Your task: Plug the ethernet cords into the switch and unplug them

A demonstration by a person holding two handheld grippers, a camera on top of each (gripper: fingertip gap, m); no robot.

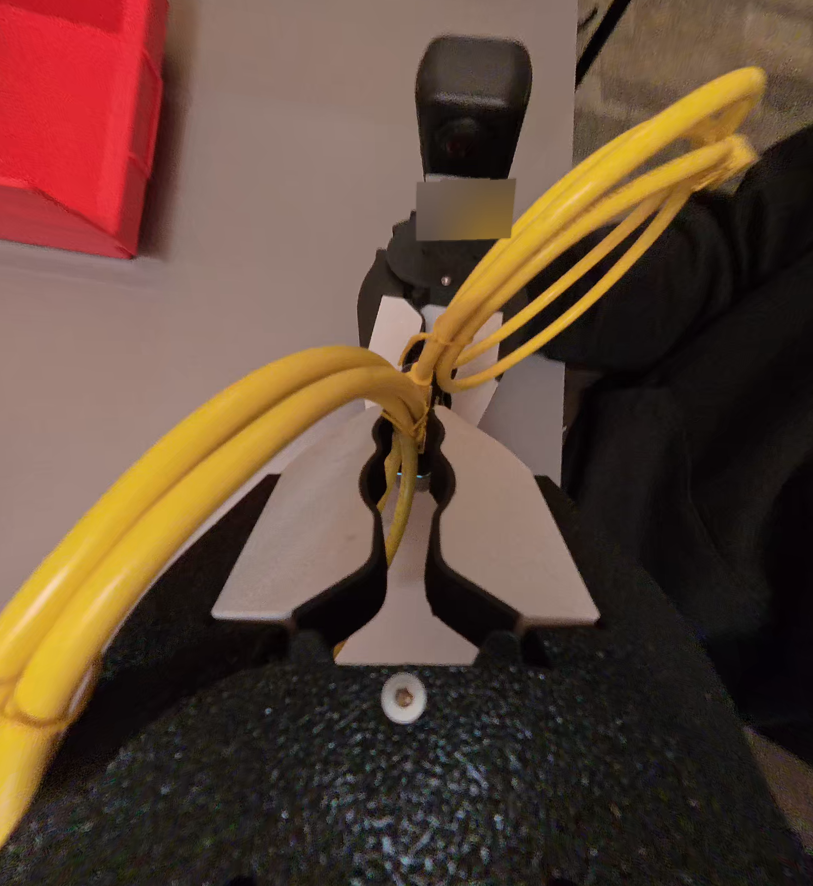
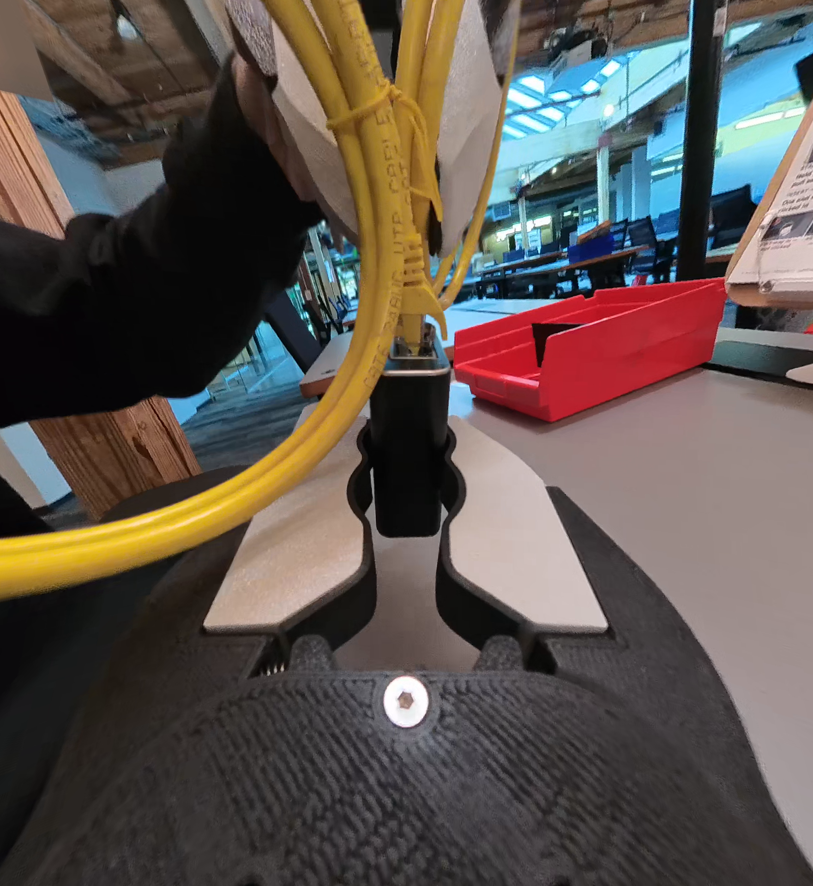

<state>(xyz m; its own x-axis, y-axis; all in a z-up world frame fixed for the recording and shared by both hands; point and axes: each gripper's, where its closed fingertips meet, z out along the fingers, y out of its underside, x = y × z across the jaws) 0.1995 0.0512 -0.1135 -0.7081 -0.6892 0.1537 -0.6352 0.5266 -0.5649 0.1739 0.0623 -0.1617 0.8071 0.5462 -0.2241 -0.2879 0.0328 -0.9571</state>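
Observation:
My right gripper (image 2: 406, 448) is shut on a small black switch (image 2: 409, 417) and holds it upright above the table, ports facing up. A bundled yellow ethernet cord (image 2: 371, 201) hangs over it, and its plug (image 2: 414, 287) has its tip in a top port. My left gripper (image 1: 406, 431) comes down from above and is shut on the cord just behind the plug. It also shows in the right wrist view (image 2: 397, 225). The cord's tied loops (image 1: 203, 455) arc off to both sides. The right gripper (image 1: 435, 355) shows below in the left wrist view. There the switch is mostly hidden.
A red plastic bin (image 2: 586, 355) stands on the grey table (image 2: 682, 479) to the right; it also shows in the left wrist view (image 1: 54, 124). A clipboard with a printed sheet (image 2: 797, 201) leans at the far right. A wooden post (image 2: 11, 168) and a black sleeve (image 2: 131, 297) are at left. My hands' fingertips stand some 6 cm from each other.

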